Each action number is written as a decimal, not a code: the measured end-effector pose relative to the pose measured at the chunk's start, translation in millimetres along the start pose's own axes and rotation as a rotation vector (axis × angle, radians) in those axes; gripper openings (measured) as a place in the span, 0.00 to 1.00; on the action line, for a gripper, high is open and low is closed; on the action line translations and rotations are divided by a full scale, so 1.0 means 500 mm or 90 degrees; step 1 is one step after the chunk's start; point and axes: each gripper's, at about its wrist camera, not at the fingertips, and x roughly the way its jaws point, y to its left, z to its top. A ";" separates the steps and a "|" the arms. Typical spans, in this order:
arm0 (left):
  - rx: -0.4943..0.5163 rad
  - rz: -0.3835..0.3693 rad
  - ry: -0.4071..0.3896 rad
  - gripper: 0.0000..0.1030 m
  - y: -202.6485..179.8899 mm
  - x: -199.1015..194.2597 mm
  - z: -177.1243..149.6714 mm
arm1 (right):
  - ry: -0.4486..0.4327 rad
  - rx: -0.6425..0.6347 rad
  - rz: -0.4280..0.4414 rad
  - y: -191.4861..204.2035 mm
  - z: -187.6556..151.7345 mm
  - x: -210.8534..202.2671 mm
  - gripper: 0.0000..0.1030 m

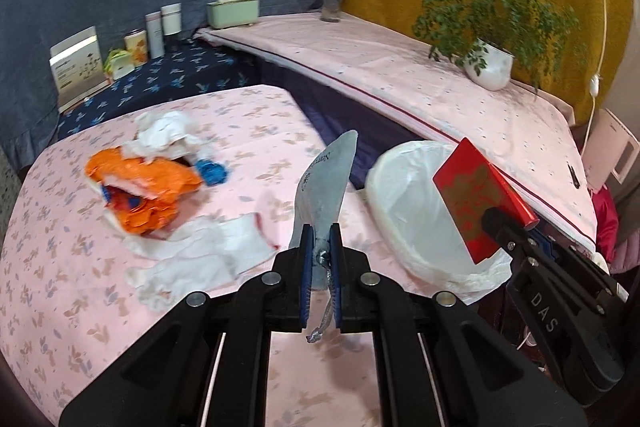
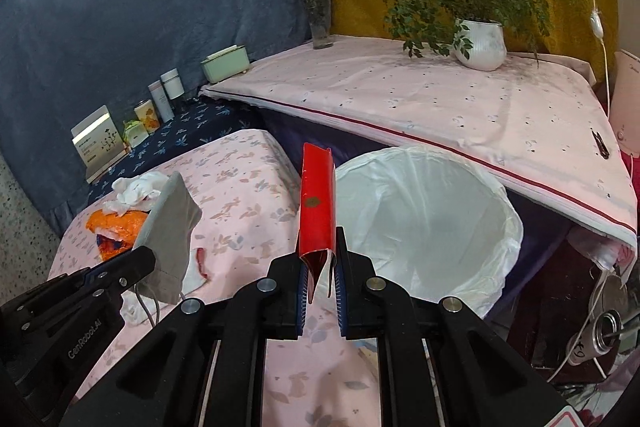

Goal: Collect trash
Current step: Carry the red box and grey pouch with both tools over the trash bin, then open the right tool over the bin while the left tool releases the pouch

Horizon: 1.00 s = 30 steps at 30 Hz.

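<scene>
The left gripper (image 1: pixel 322 255) is clamped nearly shut on a grey pouch (image 1: pixel 326 183), pinching it low down so that most of it stands up free above the jaws, with its drawstring dangling below. The right gripper (image 2: pixel 320 267) is likewise almost closed on a flattened red carton (image 2: pixel 317 203), gripped at its torn lower end while the rest juts forward.

The bin (image 2: pixel 436 171), lined with a white bag, stands just off the table's (image 2: pixel 248 195) right edge. The carton is beside the bin's near-left rim, not clearly over the opening; the pouch is further left, above the table. Left of the bin on the table lie more rubbish: an orange wrapper (image 1: pixel 144 187), crumpled tissues (image 1: pixel 168 135), a blue scrap (image 1: pixel 211 171) and flat tissues (image 1: pixel 200 259).

The main risk is an early release: let go here, the carton would likely strike the rim or fall between bin and table. The pouch, held by one end, may swing and drop short, or its string may snag on the jaws and not fall at all. Both grippers heading for one opening could knock together. A bump on the thin liner could pull it off the rim.
</scene>
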 end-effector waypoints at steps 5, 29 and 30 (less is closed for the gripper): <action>0.033 -0.024 0.006 0.07 -0.061 0.033 0.017 | 0.003 0.023 -0.024 -0.059 0.002 0.005 0.11; 0.063 -0.062 0.009 0.58 -0.166 0.149 0.072 | 0.005 0.045 -0.103 -0.135 0.026 0.068 0.48; 0.056 -0.062 0.013 0.58 -0.160 0.152 0.073 | 0.004 0.043 -0.105 -0.134 0.026 0.067 0.48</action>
